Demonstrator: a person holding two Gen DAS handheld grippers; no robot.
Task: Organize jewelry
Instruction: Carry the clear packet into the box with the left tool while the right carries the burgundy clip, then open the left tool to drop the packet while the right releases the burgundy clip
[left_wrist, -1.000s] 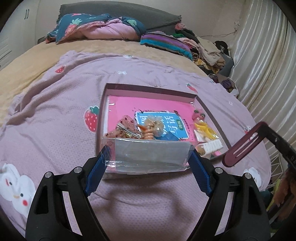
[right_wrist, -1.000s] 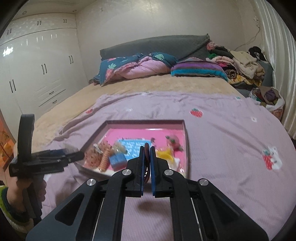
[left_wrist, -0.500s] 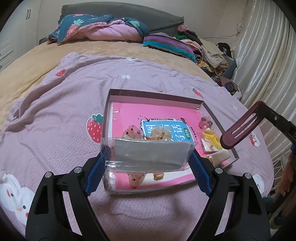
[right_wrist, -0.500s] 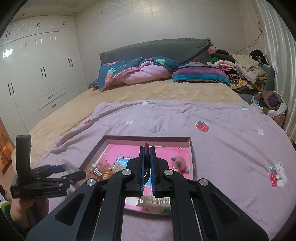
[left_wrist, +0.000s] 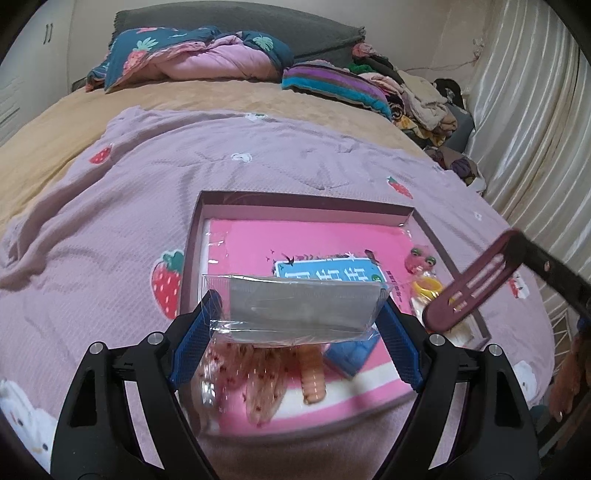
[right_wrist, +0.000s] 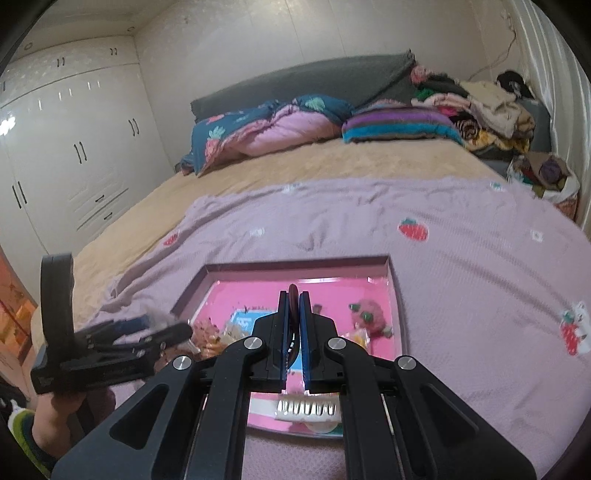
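My left gripper (left_wrist: 295, 317) is shut on a clear plastic box (left_wrist: 303, 308) and holds it above the near edge of a dark-rimmed tray (left_wrist: 303, 201) lined with pink. My right gripper (right_wrist: 294, 314) is shut on a maroon hair clip (right_wrist: 293, 295); the clip also shows in the left wrist view (left_wrist: 476, 284), held over the tray's right side. In the tray lie a blue card (left_wrist: 332, 271), a pink frog clip (left_wrist: 421, 260), a yellow piece (left_wrist: 428, 286), peach spotted clips (left_wrist: 262, 384) and a white comb clip (right_wrist: 308, 408).
The tray rests on a lilac strawberry-print blanket (left_wrist: 110, 229) on a bed. Pillows and a folded quilt (left_wrist: 192, 55) lie at the headboard, a clothes pile (left_wrist: 417, 92) at the back right, curtains (left_wrist: 535, 110) on the right, and white wardrobes (right_wrist: 66, 147) on the left.
The left gripper has lifted the clear box higher above the tray, so the peach clips now show under it. The right gripper with the hair clip rose and pulled back slightly.
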